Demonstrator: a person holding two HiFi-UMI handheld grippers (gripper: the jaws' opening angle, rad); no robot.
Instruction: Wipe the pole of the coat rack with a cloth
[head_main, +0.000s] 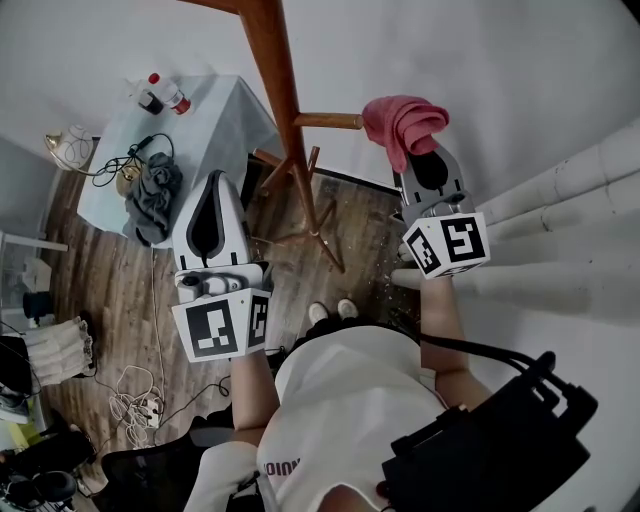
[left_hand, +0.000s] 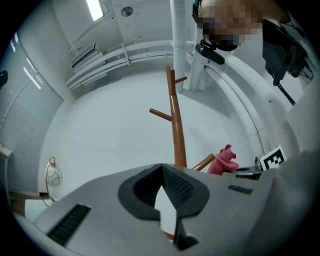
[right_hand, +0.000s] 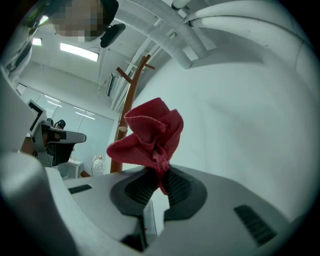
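White wall (head_main: 500, 60) behind, wood floor (head_main: 330, 250) below. Pole (head_main: 285, 110) stood upright between my two grippers, long axis vertical. Right gripper (head_main: 425, 155) was clamped on red-pink cloth (head_main: 403, 122), bunched above jaws at tip of side peg (head_main: 328, 121); couldn't tell whether they touched. Cloth was clear of pole. Pole lay to cloth's left, so I judged shift left, then strokes along axis. Left gripper (head_main: 216, 180) was closed, empty, beside lower pole. Pole looked smooth, glossy reddish-brown wood.
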